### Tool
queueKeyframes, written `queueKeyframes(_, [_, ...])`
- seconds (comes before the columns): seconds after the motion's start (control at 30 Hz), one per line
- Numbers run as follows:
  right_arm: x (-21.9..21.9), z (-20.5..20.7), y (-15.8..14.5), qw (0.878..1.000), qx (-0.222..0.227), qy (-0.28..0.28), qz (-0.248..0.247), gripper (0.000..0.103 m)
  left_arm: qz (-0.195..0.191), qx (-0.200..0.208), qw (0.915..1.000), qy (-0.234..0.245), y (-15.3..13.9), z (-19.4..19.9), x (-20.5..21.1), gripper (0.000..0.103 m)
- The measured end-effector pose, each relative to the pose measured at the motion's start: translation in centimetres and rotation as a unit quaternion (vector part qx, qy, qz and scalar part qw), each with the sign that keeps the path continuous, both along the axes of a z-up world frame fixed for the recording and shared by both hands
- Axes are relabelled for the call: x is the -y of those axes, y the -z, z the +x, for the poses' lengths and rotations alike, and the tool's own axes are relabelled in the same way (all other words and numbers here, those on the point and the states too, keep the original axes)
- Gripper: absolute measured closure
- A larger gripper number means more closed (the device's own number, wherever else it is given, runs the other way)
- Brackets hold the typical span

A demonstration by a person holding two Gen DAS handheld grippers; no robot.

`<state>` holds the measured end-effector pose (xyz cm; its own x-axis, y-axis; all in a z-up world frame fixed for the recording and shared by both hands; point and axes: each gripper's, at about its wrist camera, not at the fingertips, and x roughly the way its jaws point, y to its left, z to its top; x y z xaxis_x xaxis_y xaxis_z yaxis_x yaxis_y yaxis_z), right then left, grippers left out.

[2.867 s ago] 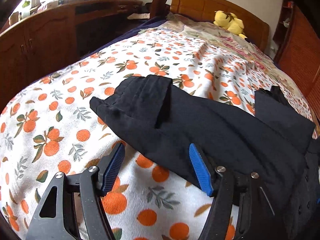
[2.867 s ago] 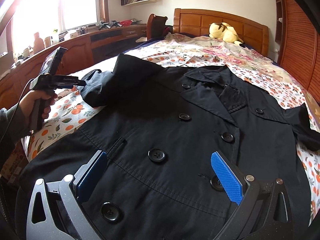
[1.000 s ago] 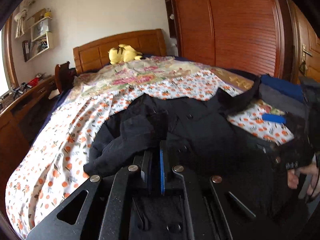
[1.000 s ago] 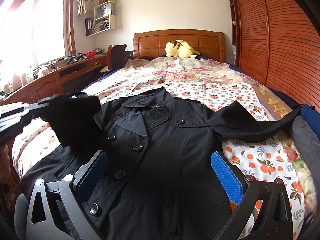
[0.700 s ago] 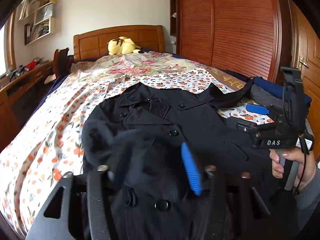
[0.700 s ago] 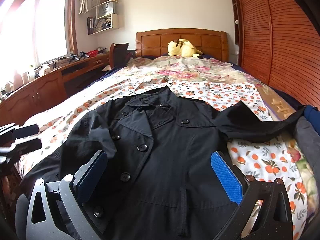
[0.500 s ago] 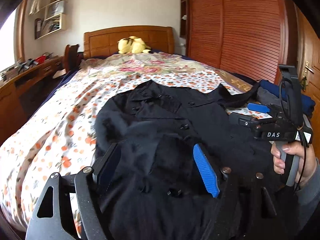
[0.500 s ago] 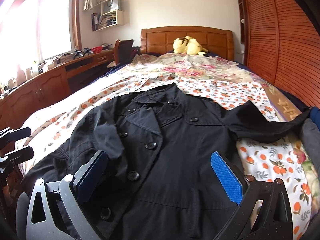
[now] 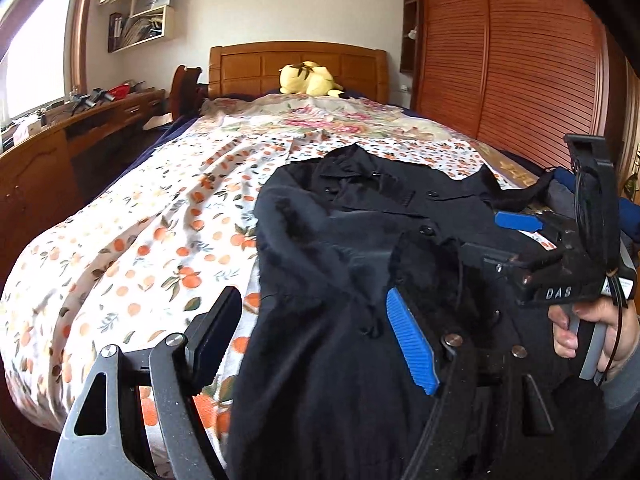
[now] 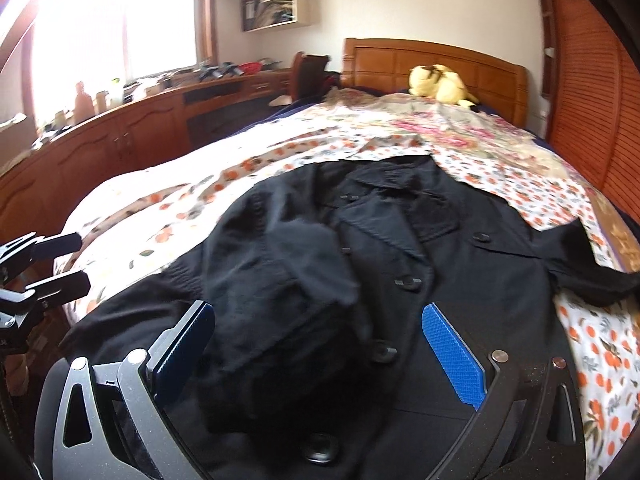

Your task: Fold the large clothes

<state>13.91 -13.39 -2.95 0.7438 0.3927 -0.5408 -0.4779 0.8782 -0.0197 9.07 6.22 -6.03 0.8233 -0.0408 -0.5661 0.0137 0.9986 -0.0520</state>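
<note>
The black double-breasted coat (image 10: 460,280) lies face up on the bed, over the orange-print sheet (image 10: 592,344), with its collar toward the wooden headboard (image 10: 432,64) at 12 o'clock. One sleeve (image 10: 280,280) is folded across the chest and makes a thick bundle at about 9 o'clock from the row of buttons. The other sleeve (image 10: 580,264) stretches out flat toward 3 o'clock, over the sheet.

The left gripper (image 9: 316,340) has its jaws spread wide and nothing is between the pads; they have just been opening. It hangs over the coat's edge near the 6 o'clock side of the bed. The right gripper (image 10: 320,352) also stands wide open and empty, above the folded sleeve. In the left wrist view, a hand (image 9: 592,332) holds the right gripper's handle at 3 o'clock.

A yellow plush toy (image 10: 440,84) rests by the headboard.
</note>
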Motion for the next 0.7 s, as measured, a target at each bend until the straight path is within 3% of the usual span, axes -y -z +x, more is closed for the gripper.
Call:
queueKeyframes(0.47, [-3.8,1.4,2.6,0.997,-0.034,-0.052,-0.039,0.004,0.010,0.004,0.9998,-0.016,0.4,-1.0,-1.8,0.027])
queueKeyframes(0.53, [-3.9,1.9,3.1,0.996,-0.046,-0.059,-0.052,0.012,0.011,0.004,0.9998,-0.016,0.4,-1.0,-1.8,0.027])
queueKeyframes(0.7, [-3.8,2.4,3.7,0.994,-0.053,-0.063,-0.071,0.050,0.007,0.004,0.9999,-0.015,0.5,-1.0,-1.8,0.027])
